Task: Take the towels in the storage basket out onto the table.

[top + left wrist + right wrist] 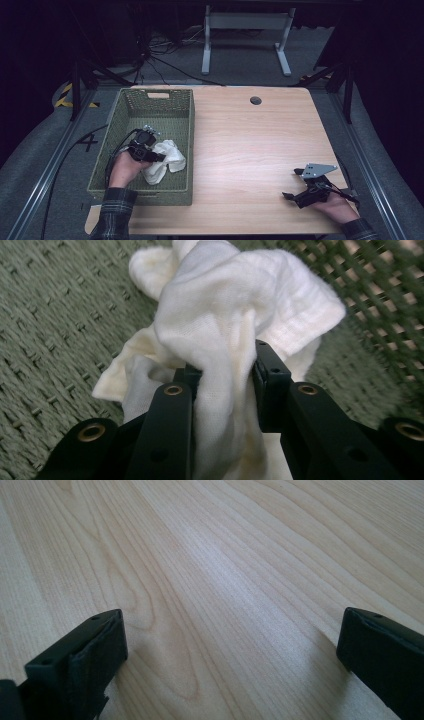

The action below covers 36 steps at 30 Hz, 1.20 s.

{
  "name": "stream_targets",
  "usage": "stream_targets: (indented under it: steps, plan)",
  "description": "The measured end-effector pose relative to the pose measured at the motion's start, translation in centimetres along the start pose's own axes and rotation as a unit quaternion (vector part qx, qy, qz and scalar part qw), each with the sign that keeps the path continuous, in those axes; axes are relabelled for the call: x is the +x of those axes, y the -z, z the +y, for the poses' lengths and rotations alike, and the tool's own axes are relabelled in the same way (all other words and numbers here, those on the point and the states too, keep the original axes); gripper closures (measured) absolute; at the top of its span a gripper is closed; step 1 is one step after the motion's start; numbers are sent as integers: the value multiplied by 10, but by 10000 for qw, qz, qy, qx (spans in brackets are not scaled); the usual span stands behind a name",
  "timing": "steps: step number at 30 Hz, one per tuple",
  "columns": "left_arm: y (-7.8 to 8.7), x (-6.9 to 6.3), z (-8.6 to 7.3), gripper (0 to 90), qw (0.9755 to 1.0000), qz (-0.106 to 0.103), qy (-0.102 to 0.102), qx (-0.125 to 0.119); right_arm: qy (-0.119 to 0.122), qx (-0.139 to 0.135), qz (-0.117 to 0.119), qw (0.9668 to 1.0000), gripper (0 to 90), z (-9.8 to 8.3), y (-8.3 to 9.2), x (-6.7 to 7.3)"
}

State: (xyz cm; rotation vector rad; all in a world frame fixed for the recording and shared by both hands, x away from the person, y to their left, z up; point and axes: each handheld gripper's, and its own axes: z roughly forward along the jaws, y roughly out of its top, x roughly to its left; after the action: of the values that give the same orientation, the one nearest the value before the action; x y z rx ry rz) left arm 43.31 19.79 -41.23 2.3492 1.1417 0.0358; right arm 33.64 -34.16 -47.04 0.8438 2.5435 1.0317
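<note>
**White cloth pinched in the left claw, inside the basket**

Nearest the lens, in the left gripper view, the two black jaws of the left gripper (224, 377) have closed on a bunched fold of the white cloth (225, 315). The fabric is squeezed between the pads and bulges above and ahead of them, with more of it hanging down between the jaw arms. No earlier picture bears on how the jaws came there; as they stand, they are narrow and gripping the cloth.

Going from largest to smallest: the wooden table (250, 150) lies under everything, pale and grained. In the right gripper view its boards run ahead of and between the jaws of the right gripper (232, 645), which stand wide apart with nothing between them, low over the wood. In the high view that right gripper (295, 185) sits near the table's right front corner, held in the person's right hand (336, 204), well apart from the cloth.

Next comes the green woven basket (131, 102), on the left side of the table. Its woven floor lies below and around the left claw, and its lattice wall rises ahead and to the right of the jaws. In the high view the left gripper (159, 157), held in the left hand (126, 167), reaches into the basket's near half, and the cloth (170, 160) lies just at its tips, touching them, toward the basket's right wall.
</note>
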Motion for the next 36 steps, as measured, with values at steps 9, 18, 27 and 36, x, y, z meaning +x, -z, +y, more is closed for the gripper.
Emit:
stream_targets:
  steps: [9, 18, 27, 36]
  plan:
    - [12, -2, -2, 736, 9992, -179, -57, -350, 0, 0, 0, 10000, 0, 0, 0, 0]
    - [32, -9, 2, 738, 9958, -293, -113, -862, 0, 0, 0, 10000, 0, 0, 0, 0]
    - [53, -21, 15, 738, 9918, -267, -223, -1228, -1, 0, 0, 10000, 0, 0, 0, 0]
    - [77, -35, 28, 740, 9874, -230, -434, -1503, -1, -1, 1, 10000, 0, 0, 0, 0]
